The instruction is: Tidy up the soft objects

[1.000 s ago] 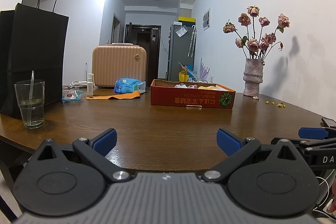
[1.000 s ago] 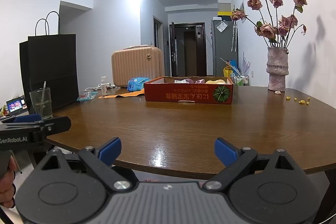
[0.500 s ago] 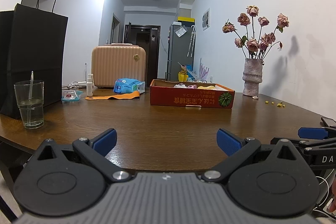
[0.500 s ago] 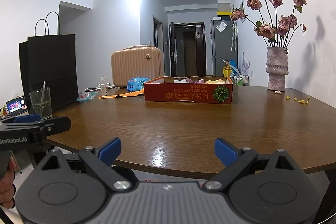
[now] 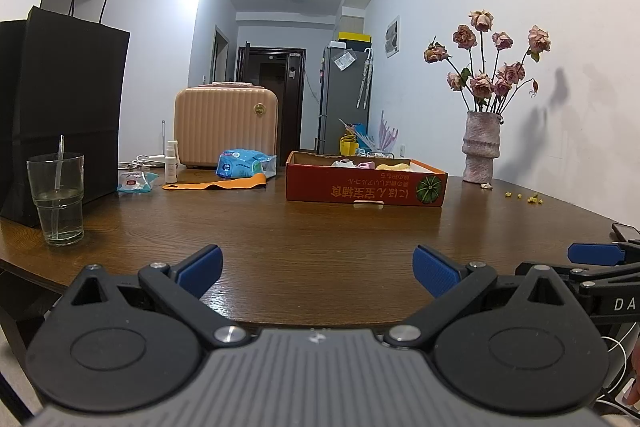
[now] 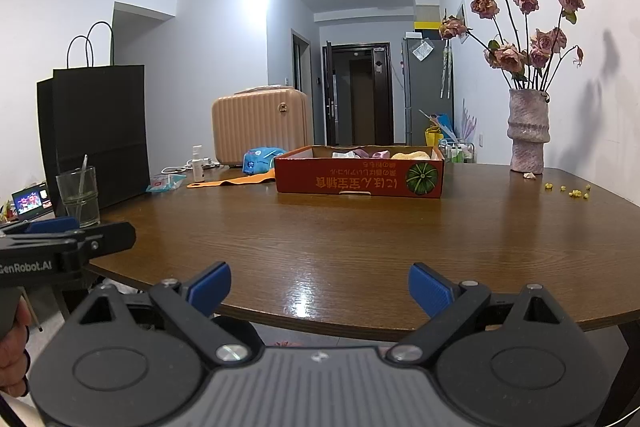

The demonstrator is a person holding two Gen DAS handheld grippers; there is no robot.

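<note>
You held both grippers low at the near edge of the table (image 5: 320,227), side by side and well short of anything on it. Your left gripper (image 5: 318,269) had its blue pads spread wide with nothing between them, and your right gripper (image 6: 320,285) was spread just as wide and also empty. In the left view, the right gripper's blue tip showed at the far right edge; in the right view, the left gripper's arm crossed the left edge, with part of your hand (image 6: 14,355) below it.

The soft things sat in the red box (image 5: 366,187) toward the far side of the table: a white piece (image 5: 344,163), a pink one (image 5: 366,165) and a yellow one (image 5: 394,167) barely rose above its rim, too low to identify further. Left of the box lay an orange strip (image 5: 218,183) flat on the wood, with a blue packet (image 5: 244,167) just behind it and a beige case (image 5: 226,127) behind that. A glass (image 5: 58,199) stood near the left edge in front of a black bag (image 5: 60,107). A vase (image 5: 480,147) of dried roses stood by the wall on the right, with yellow crumbs (image 5: 528,198) scattered on the table near it.
</note>
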